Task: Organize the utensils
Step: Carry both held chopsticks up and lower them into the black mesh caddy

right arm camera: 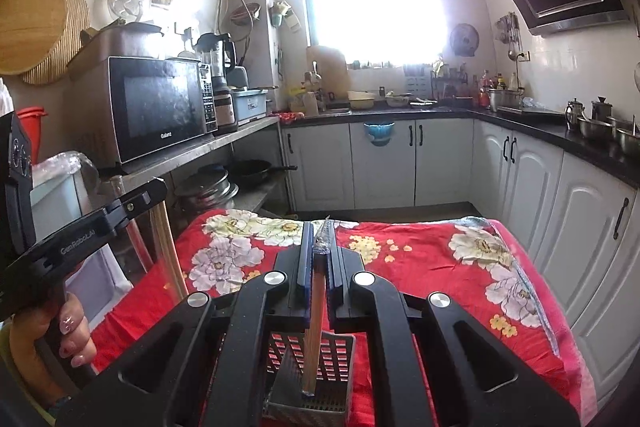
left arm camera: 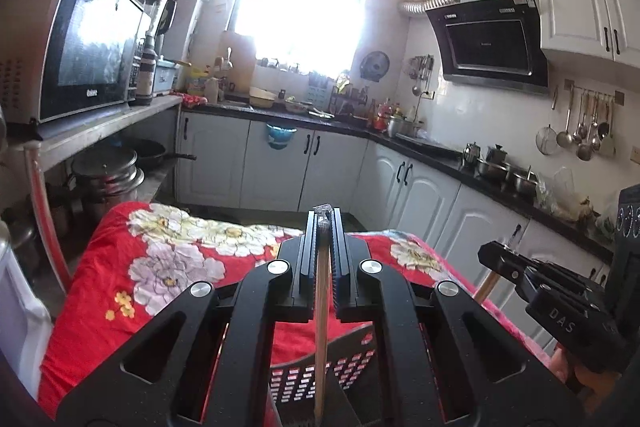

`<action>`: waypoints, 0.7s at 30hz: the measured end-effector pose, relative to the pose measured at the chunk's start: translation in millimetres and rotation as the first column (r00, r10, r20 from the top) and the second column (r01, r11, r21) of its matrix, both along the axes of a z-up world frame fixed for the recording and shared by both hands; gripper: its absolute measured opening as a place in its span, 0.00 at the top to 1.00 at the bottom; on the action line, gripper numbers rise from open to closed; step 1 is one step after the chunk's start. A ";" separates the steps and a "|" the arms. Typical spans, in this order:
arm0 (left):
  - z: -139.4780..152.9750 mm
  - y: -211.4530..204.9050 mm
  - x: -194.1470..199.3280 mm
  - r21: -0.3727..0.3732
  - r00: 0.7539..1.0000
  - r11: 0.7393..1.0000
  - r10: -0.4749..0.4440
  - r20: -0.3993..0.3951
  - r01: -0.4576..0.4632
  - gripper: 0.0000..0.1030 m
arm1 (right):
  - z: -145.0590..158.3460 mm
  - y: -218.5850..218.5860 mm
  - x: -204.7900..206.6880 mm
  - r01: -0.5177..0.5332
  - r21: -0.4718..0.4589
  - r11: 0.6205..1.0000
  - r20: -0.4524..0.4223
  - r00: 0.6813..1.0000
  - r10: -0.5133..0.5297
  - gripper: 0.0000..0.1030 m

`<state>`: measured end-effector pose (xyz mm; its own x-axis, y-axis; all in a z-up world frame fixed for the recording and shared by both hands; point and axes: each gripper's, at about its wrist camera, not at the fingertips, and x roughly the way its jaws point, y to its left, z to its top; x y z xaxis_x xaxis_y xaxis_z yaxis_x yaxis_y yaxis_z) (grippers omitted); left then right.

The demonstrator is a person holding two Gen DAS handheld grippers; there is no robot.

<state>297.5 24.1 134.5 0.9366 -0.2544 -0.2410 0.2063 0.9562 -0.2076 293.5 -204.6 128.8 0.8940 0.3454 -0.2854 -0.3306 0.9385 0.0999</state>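
Note:
My left gripper (left arm camera: 325,217) is shut on a pair of wooden chopsticks (left arm camera: 320,327) in a clear wrapper. They hang down toward a perforated utensil holder (left arm camera: 348,367) standing on the red floral cloth (left arm camera: 120,267). My right gripper (right arm camera: 318,227) is shut on a second wrapped pair of chopsticks (right arm camera: 314,327), and their lower end sits inside the same holder (right arm camera: 340,359). The two grippers are side by side above it. In the right wrist view the left gripper (right arm camera: 154,189) is at the left, its chopsticks (right arm camera: 166,251) hanging below it.
A person's hand (right arm camera: 72,327) grips the left tool's handle. White cabinets (right arm camera: 532,187) with a dark counter full of pots run along the right and far sides. On the left, a shelf holds a microwave (right arm camera: 156,107), with pans beneath it.

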 end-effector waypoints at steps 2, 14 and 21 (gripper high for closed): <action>-5.6 0.9 -0.5 0.004 1.000 1.000 -0.001 -0.006 0.001 0.97 | -8.6 -1.1 -0.1 0.008 0.012 1.000 -0.014 1.000 -0.008 0.94; -30.0 14.1 -6.2 -0.005 0.996 1.000 -0.020 -0.083 0.020 0.97 | -28.6 1.4 -9.7 0.044 0.032 0.999 -0.067 0.997 -0.042 0.85; -31.0 16.3 -15.8 -0.001 0.995 0.999 -0.035 -0.094 0.035 0.97 | -30.6 -7.0 -23.6 0.078 0.049 0.996 -0.082 0.994 -0.074 0.64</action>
<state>281.8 40.5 103.5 0.9002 -0.2867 -0.3276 0.2197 0.9489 -0.2266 269.8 -211.6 98.2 0.8934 0.2937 -0.3399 -0.2477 0.9533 0.1727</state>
